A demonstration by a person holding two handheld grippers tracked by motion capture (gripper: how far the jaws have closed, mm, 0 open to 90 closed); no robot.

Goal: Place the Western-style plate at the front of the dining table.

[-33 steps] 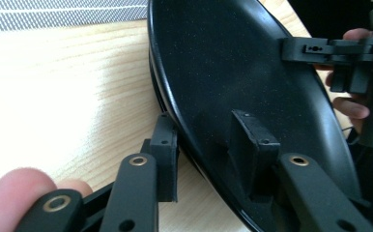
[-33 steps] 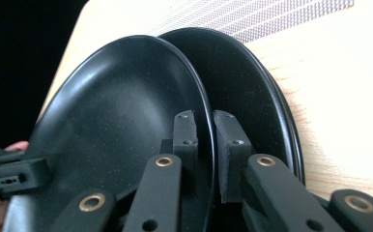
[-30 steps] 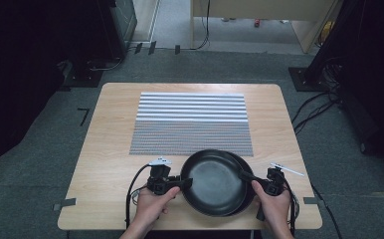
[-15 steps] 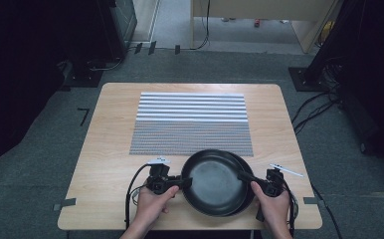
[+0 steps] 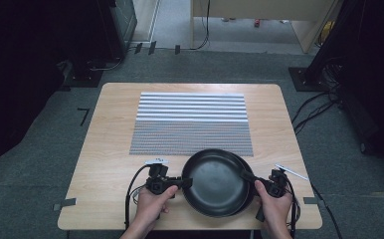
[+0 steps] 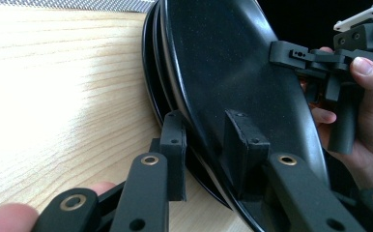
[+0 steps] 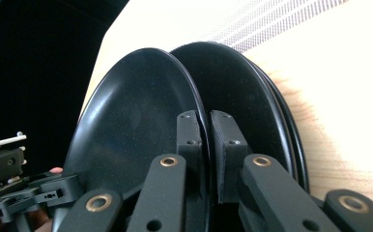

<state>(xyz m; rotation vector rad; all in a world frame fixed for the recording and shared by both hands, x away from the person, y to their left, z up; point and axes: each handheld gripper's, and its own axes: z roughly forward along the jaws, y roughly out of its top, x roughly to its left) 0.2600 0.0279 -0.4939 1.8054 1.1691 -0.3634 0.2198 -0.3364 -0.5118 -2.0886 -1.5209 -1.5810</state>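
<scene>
A stack of black plates [image 5: 248,167] sits near the table's front edge. The top plate [image 5: 215,181] is offset a little to the left of those beneath it. My left gripper [image 5: 186,182] is shut on its left rim and my right gripper [image 5: 244,175] on its right rim. In the left gripper view the top plate [image 6: 223,63] passes between the jaws of my left gripper [image 6: 208,145], with the lower plates [image 6: 150,72] behind. In the right gripper view the rim of the top plate [image 7: 136,111] is pinched by my right gripper [image 7: 208,142], beside a lower plate [image 7: 242,87].
A grey and white striped placemat [image 5: 192,124] lies in the middle of the wooden table [image 5: 115,149], just beyond the plates. Cables trail from both grippers at the front edge. Dark equipment and cables stand on the floor around the table.
</scene>
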